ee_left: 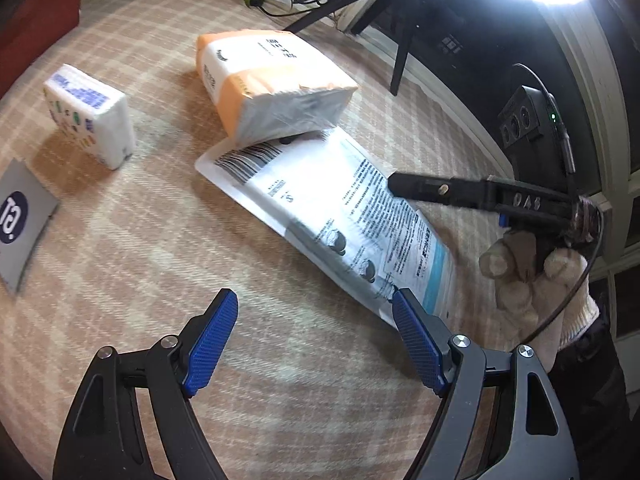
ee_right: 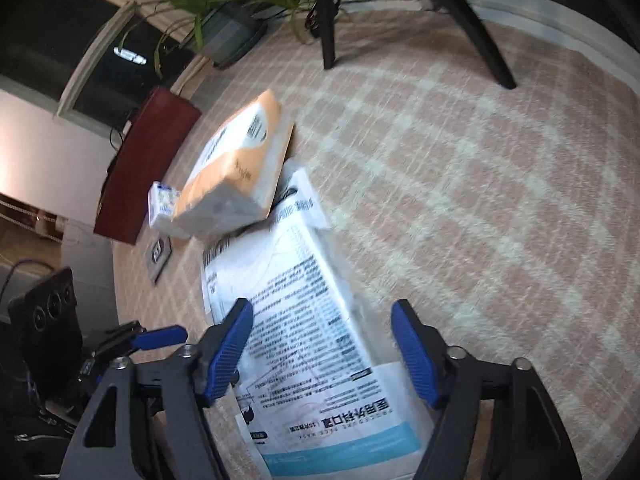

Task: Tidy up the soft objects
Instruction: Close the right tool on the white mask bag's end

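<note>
A flat white and blue mask packet (ee_left: 340,216) lies on the checked tablecloth, also in the right wrist view (ee_right: 296,320). An orange and white tissue pack (ee_left: 268,80) rests on its far end, also in the right wrist view (ee_right: 236,172). A small white tissue pack with blue print (ee_left: 90,114) stands to the left, and shows in the right wrist view (ee_right: 162,210). My left gripper (ee_left: 314,308) is open, its right finger at the packet's near corner. My right gripper (ee_right: 322,320) is open above the packet's near end, the jaws on either side of it.
A grey card (ee_left: 20,220) lies at the table's left edge. A dark red box (ee_right: 148,168) stands behind the packs. Black tripod legs (ee_right: 472,20), a potted plant (ee_right: 224,16) and cables sit at the far edge. A black camera device (ee_left: 524,116) stands at the right.
</note>
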Demonstrator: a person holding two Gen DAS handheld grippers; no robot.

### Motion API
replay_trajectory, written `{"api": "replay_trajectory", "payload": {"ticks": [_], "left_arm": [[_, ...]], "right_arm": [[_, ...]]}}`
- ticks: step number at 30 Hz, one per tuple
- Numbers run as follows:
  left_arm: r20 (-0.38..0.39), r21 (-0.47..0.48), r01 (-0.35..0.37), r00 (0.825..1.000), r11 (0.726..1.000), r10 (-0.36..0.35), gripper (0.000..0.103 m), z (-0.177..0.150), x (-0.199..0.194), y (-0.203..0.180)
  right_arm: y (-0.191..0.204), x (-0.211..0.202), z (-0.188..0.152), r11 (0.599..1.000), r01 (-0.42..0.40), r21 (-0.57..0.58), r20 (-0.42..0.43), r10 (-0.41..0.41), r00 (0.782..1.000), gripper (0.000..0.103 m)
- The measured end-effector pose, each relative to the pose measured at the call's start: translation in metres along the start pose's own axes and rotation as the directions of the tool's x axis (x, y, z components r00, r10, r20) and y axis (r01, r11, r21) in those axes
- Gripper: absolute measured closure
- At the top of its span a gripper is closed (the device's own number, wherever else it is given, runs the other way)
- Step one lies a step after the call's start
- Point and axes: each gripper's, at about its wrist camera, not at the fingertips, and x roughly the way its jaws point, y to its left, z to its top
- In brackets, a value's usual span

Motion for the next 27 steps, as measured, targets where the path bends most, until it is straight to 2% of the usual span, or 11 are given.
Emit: {"api": "replay_trajectory", "payload": {"ticks": [2,4,8,10,12,16,20,27], "left_arm": [[0.003,0.008,0.004,1.000,1.000,-0.004,0.025,0.001,0.003,-0.003],[0.009,0.029,0.004,1.000,1.000,-0.005,0.030,0.003,0.007,-0.009],[-0.010,0.069,0.018,1.000,0.997,-0.017,0.054,0.005,0.018,-0.016],[-0.011,0.073,0.010,1.000,0.997,-0.009,0.057,0.004,0.019,-0.016],[-0.020,0.084,0.008,1.000,0.996,-0.006,0.067,0.002,0.021,-0.014],[-0.032,0.101,0.014,0.999,0.995,-0.011,0.068,-0.007,0.018,-0.009],[-0.054,0.160,0.017,0.998,0.987,-0.009,0.068,-0.019,0.013,-0.011],[-0.097,0.199,0.042,0.995,0.979,-0.023,0.067,-0.038,0.001,0.005]], "right_arm": [[0.004,0.004,-0.003,1.000,0.009,-0.014,-0.014,-0.010,1.000,0.040],[0.008,0.006,-0.007,0.999,0.023,-0.024,-0.012,-0.023,1.000,0.047],[0.010,0.006,-0.013,0.999,0.030,-0.013,-0.017,-0.031,0.999,0.058],[0.011,0.007,-0.018,1.000,0.021,-0.007,-0.022,-0.021,1.000,0.059],[0.013,0.007,-0.023,0.999,0.031,-0.010,-0.022,-0.031,0.999,0.061],[0.020,0.008,-0.036,0.999,0.037,-0.004,-0.016,-0.037,0.999,0.063],[0.029,0.006,-0.053,0.999,0.039,0.006,0.006,-0.039,0.999,0.063],[0.046,0.002,-0.100,0.998,0.040,0.056,0.044,-0.042,0.998,0.063]]}}
